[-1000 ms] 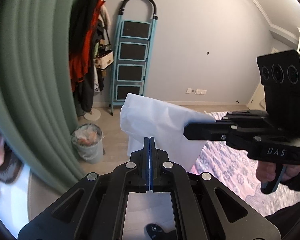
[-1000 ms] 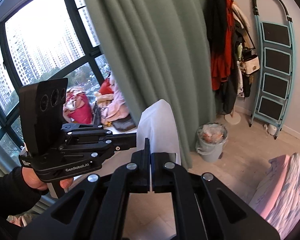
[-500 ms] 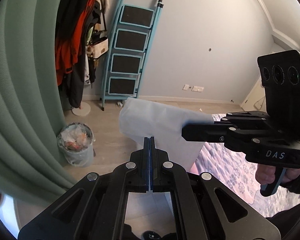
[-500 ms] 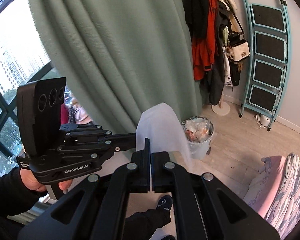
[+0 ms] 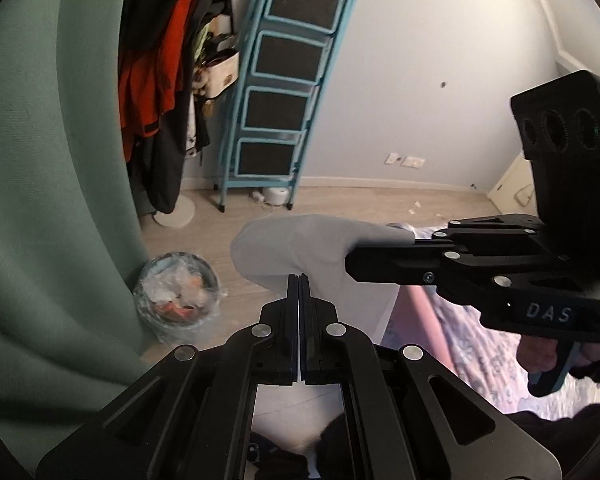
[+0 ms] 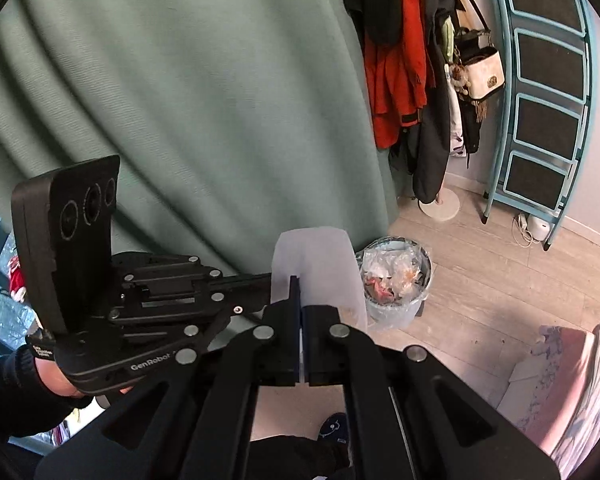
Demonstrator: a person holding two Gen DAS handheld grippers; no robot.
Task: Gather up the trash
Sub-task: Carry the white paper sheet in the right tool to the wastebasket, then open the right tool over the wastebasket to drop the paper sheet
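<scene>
Left wrist view, sheet: a white sheet of thin paper or tissue [image 5: 300, 248] hangs in the air between my two grippers, above the wooden floor [image 5: 340, 204] and in front of the bed [image 5: 460, 332].
Left gripper: my left gripper [image 5: 298, 280] is fully closed, its jaws pinching the lower edge of the sheet.
Right gripper: my right gripper [image 5: 350, 266] comes in from the right side of this view, also closed, clamped on the sheet's right-hand part; my hand [image 5: 540, 354] wraps its handle.
Right wrist view, grip: here my right gripper [image 6: 299, 280] has its jaws pressed together on the sheet [image 6: 320, 264], and the left gripper [image 6: 268, 280] reaches it from the left.
Sheet's lie: its long axis runs roughly side to side between the two grippers in the left view; the top edge curls over and a flap droops downward toward the floor.
Trash bin: a bin lined with clear plastic [image 6: 396, 280], heaped with crumpled waste, stands on the floor just beside the green curtain [image 6: 220, 100], beyond and below the sheet.
Further out: coats [image 5: 156, 60] hang next to a blue step ladder [image 5: 284, 92] leaning on the wall.
</scene>
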